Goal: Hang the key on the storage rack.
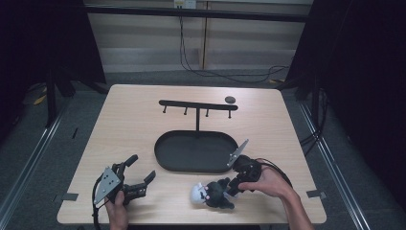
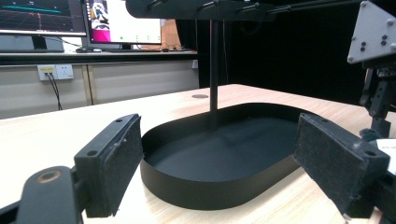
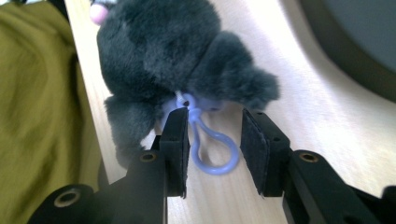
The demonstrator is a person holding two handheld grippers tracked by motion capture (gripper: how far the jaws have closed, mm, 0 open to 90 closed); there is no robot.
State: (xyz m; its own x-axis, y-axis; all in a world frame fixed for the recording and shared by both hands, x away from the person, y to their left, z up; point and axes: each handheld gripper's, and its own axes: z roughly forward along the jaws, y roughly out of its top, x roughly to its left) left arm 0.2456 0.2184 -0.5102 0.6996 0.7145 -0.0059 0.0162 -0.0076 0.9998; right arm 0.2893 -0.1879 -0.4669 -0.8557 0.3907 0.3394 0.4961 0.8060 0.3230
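Observation:
A dark grey plush toy [image 1: 213,193] [image 3: 163,51] with a pale face lies near the table's front edge. A lilac plastic loop [image 3: 208,140] hangs from it onto the wood. My right gripper [image 1: 229,186] [image 3: 215,149] is open, its jaws standing either side of that loop, the left pad touching or almost touching it. My left gripper [image 1: 139,171] [image 2: 219,163] rests open at the front left, nothing between its jaws, facing the black oval tray [image 1: 165,153] [image 2: 196,186]. A black hanger stand [image 1: 197,106] [image 2: 214,60] with pegs rises from the tray.
A small dark disc [image 1: 230,99] lies at the back right of the table. Monitors [image 2: 70,21] sit on a desk beyond the table in the left gripper view. An olive sleeve [image 3: 42,116] is close to the plush.

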